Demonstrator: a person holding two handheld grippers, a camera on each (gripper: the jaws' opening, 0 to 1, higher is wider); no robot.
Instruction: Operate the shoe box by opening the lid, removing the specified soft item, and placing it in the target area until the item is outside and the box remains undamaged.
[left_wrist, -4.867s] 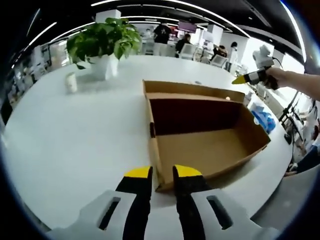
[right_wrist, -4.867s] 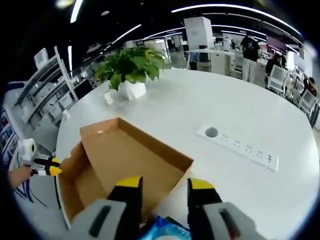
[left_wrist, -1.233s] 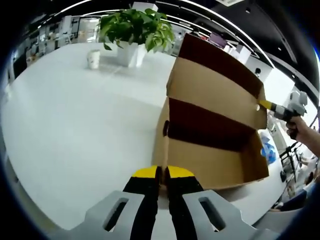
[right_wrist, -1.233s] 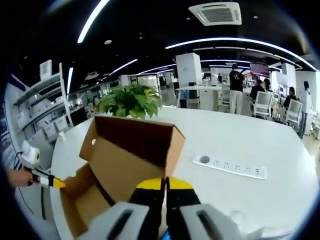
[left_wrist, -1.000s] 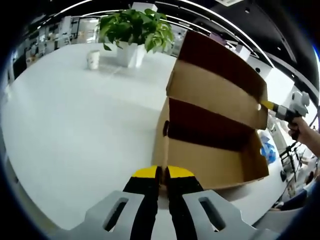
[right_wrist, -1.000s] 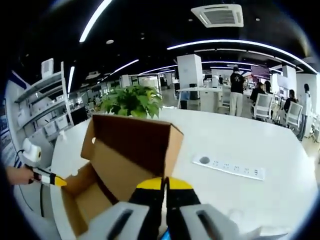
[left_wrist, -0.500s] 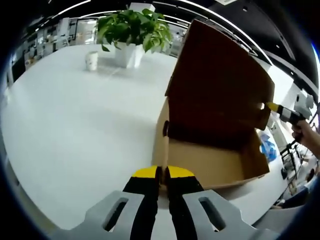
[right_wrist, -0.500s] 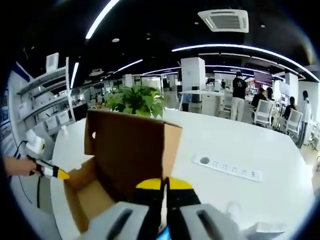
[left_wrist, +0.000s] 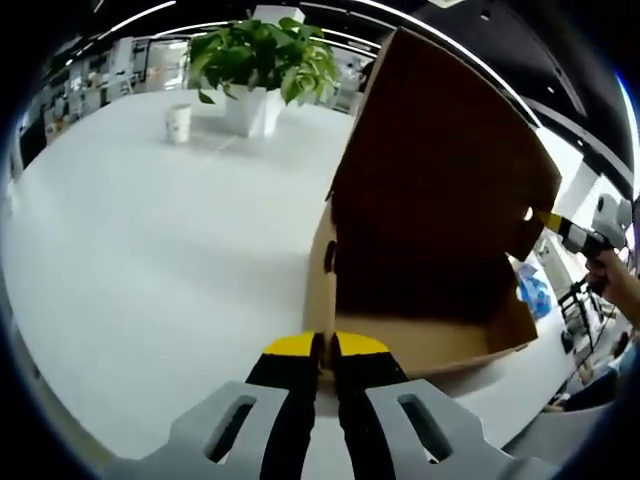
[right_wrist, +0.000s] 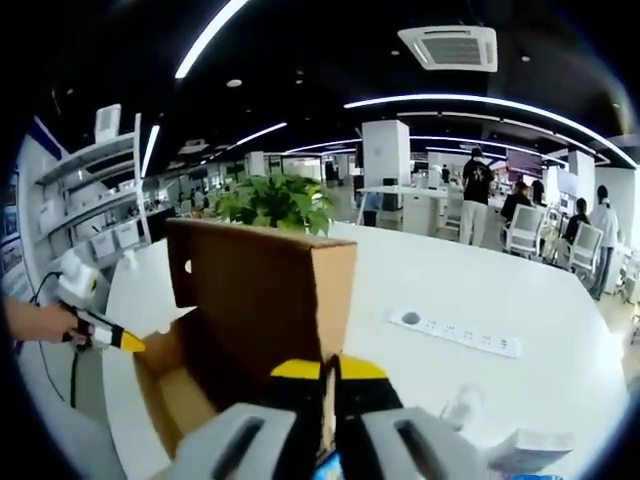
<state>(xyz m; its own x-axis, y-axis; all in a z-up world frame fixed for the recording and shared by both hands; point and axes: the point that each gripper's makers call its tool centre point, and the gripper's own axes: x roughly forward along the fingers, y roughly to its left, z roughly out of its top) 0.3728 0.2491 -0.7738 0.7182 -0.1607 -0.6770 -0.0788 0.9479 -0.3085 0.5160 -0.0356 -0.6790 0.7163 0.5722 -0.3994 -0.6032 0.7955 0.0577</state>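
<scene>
Shoe box (left_wrist: 420, 300) on the worktop (left_wrist: 150, 250), lid (right_wrist: 255, 290) upright; left tool (left_wrist: 318, 348) clenched on its wall, right tool (right_wrist: 328, 372) clenched on the lid.

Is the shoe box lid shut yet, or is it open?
Open: the lid stands raised above the shoe box, whose brown floor shows beneath it.

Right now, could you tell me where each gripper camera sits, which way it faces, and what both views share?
Left gripper view: rides on the left gripper, shut on the brown cardboard shoe box wall, facing the raised lid; a hand with the right gripper enters from the right.
Right gripper view: rides on the right gripper, shut at the lid's edge, facing across the white table; a hand with the left gripper enters from the left.
Shared: box, lid, table, green potted plant.
</scene>
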